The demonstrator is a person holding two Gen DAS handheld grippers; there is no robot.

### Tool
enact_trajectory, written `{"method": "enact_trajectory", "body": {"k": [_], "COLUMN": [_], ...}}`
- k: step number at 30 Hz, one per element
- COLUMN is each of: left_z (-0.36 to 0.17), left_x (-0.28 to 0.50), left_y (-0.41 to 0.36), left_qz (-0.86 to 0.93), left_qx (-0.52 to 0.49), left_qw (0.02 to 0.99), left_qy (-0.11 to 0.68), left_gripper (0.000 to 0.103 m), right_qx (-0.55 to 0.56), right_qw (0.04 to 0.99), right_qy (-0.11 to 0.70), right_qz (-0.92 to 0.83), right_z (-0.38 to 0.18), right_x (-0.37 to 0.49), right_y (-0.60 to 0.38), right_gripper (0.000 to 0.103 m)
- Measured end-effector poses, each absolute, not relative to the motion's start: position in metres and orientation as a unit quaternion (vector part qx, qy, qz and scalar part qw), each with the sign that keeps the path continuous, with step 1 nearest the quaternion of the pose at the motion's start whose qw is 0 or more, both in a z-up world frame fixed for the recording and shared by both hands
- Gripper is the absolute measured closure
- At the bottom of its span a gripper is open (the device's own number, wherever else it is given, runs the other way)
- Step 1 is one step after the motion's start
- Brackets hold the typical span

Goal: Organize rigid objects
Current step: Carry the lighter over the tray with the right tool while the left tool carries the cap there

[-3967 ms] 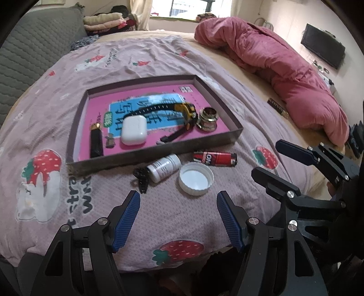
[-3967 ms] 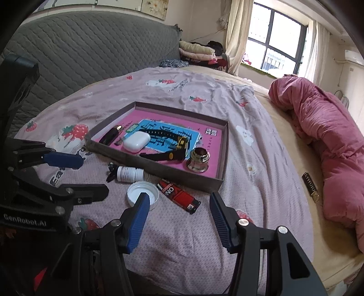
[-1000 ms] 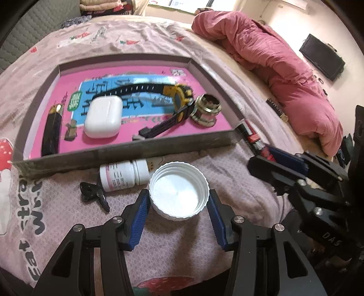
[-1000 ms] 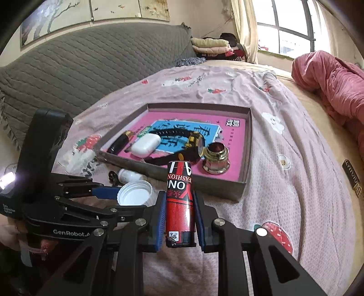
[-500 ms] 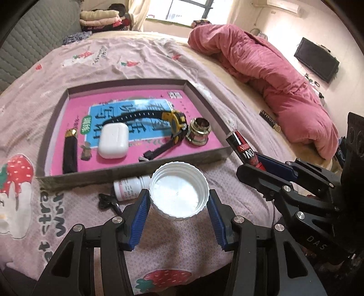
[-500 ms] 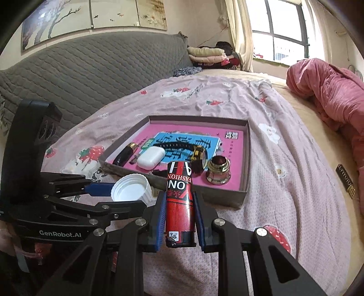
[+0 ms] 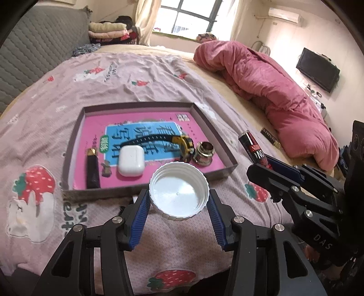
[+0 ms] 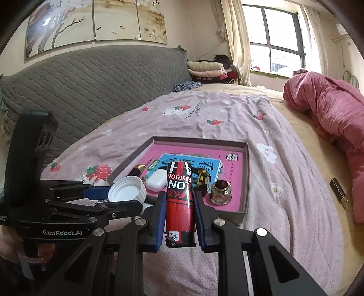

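The left gripper [image 7: 178,205] pinches a white cap [image 7: 179,191] by its rim, open side up, above the bedspread just short of the tray's [image 7: 145,190] near wall. Further right, the right gripper [image 8: 179,214] is pressed onto a red lighter [image 8: 180,200], also clear of the bed. Both seem to be mid-carry; next, each needs a bare spot among the earbud case [image 7: 130,160], watch [image 7: 182,142] and brass fitting [image 7: 204,154].

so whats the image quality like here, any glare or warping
Left wrist view: the window is blown out white, the tray edges bow from fisheye. Right wrist view: bright window too, headboard curved, red lighter sharp.
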State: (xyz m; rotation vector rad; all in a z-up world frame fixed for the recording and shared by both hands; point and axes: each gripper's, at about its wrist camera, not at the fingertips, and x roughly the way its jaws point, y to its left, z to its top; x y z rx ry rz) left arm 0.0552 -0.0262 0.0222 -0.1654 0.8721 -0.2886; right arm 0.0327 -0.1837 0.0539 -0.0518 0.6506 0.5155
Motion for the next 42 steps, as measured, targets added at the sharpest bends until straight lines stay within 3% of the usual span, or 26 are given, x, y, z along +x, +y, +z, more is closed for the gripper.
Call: {"method": "enact_trajectory", "body": {"k": [28, 42], "left_z": [0.043, 0.017], "left_x": [0.067, 0.088], "left_y": [0.068, 0.049], "left_qz": [-0.035, -0.046], "left_qx": [-0.118, -0.108], "left_qw": [0.919, 0.908], "left_qy": [0.374, 0.402], "left_gripper": [0.051, 0.051], "right_qx": [-0.013, -0.021], "right_qw": [0.929, 0.925], "right_qy": [0.285, 0.301], "right_qz": [0.234, 0.230], "right_z": [0.075, 0.055], "right_x": [0.054, 0.075], "right_y": [-0.155, -0.144], "right_gripper": [0.079, 0.080]}}
